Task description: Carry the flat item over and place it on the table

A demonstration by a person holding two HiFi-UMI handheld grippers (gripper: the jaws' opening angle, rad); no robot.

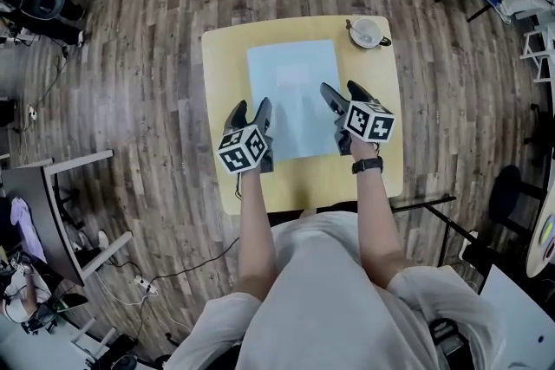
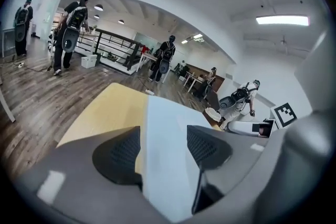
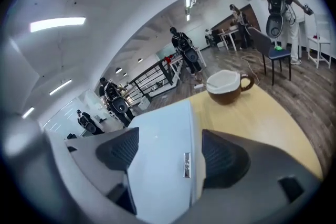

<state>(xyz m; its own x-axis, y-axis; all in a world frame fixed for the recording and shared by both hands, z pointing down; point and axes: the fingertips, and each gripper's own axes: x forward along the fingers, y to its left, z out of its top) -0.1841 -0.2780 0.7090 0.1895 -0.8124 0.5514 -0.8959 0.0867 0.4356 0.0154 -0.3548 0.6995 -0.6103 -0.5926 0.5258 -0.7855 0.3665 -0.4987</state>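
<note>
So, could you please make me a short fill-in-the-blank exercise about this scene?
1. On the table lies a flat, pale ___ sheet.
2. The cup stands at the table's far ___ corner.
3. The left gripper and the right gripper each have their jaws ___, with a sheet edge between.

Missing words: blue; right; open
</note>
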